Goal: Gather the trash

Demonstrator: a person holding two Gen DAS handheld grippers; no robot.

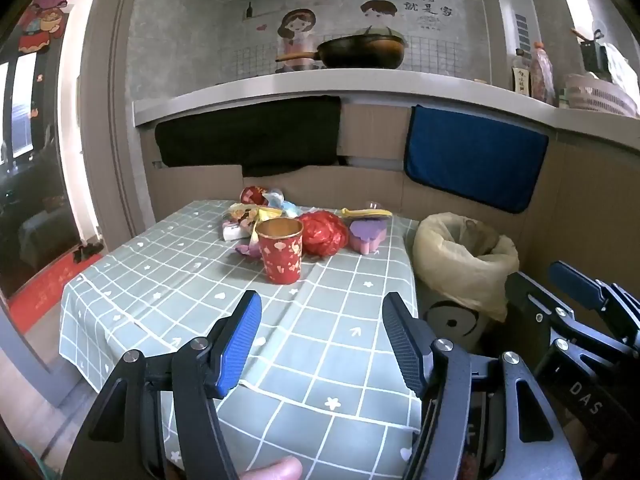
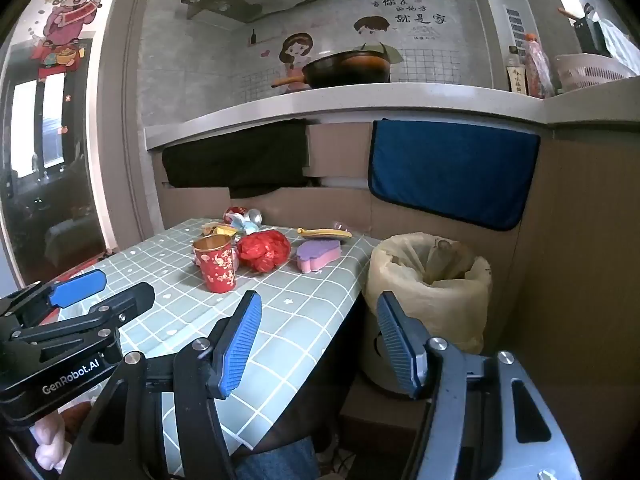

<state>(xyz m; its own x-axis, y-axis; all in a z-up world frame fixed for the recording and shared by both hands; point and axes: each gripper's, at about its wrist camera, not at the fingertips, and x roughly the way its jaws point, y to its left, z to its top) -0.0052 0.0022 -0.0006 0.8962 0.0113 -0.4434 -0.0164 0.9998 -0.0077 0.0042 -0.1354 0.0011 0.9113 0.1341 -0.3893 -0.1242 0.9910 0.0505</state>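
Observation:
A red paper cup (image 1: pixel 280 250) (image 2: pixel 215 263) stands upright on the green checked tablecloth (image 1: pixel 192 280) (image 2: pixel 280 320). Behind it lie a crumpled red bag (image 1: pixel 324 234) (image 2: pixel 264 254), a purple and pink sponge (image 1: pixel 367 234) (image 2: pixel 319 255), a yellow wrapper (image 1: pixel 366 213) (image 2: pixel 325 233) and several small wrappers (image 1: pixel 256 212) (image 2: pixel 240 220). A bin lined with a pale bag (image 1: pixel 466 258) (image 2: pixel 430 280) stands on the floor right of the table. My left gripper (image 1: pixel 320 340) (image 2: pixel 102 290) hangs open over the near tablecloth, short of the cup. My right gripper (image 2: pixel 318 340) (image 1: pixel 560 280) is open above the table's right edge, beside the bin.
Behind the table runs a counter (image 1: pixel 280 80) with a black wok (image 1: pixel 362 52), bottles (image 1: pixel 534 74) and a basket (image 1: pixel 600 96). A blue cloth (image 1: pixel 476 158) and a black cloth (image 1: pixel 248 132) hang on the cardboard front. A glass door (image 1: pixel 36 160) is at the left.

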